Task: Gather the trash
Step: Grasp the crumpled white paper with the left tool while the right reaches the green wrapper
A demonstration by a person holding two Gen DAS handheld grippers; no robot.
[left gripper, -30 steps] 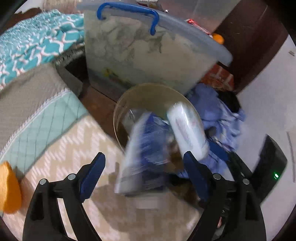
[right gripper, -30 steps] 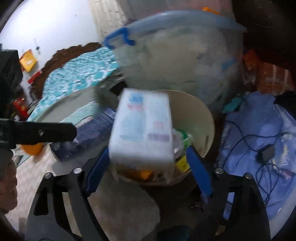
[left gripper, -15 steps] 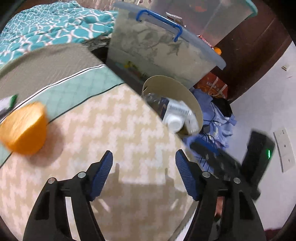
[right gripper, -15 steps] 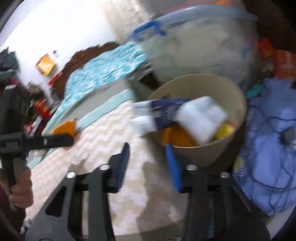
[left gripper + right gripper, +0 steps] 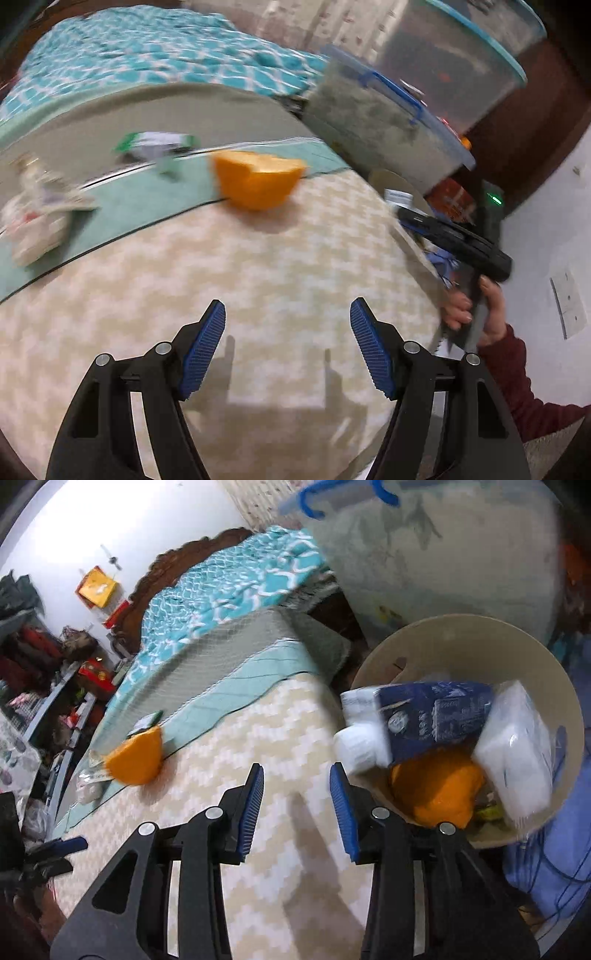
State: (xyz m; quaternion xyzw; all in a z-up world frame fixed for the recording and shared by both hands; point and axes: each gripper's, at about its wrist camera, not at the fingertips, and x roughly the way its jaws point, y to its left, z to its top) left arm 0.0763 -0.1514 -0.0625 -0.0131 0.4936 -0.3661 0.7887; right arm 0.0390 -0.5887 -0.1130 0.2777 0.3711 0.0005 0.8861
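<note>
My left gripper hovers open over the zigzag bedcover, nothing between its fingers. Ahead of it lie an orange piece, a green-and-white wrapper and crumpled paper. My right gripper is open too, jaws fairly narrow and empty, above the bed's edge just left of the beige bin. A blue carton, a white pack and an orange lump fill the bin. The orange piece shows far left of the right gripper.
A big lidded storage box with blue handles stands behind the bin. Blue cloth with cables lies on the floor at the right. A teal patterned blanket covers the far bed. A hand holds the right gripper.
Both grippers were over the bin with a carton, a bottle and a white pack leaving their jaws. They have swung left over the bed, jaws narrower; the trash now lies in the bin.
</note>
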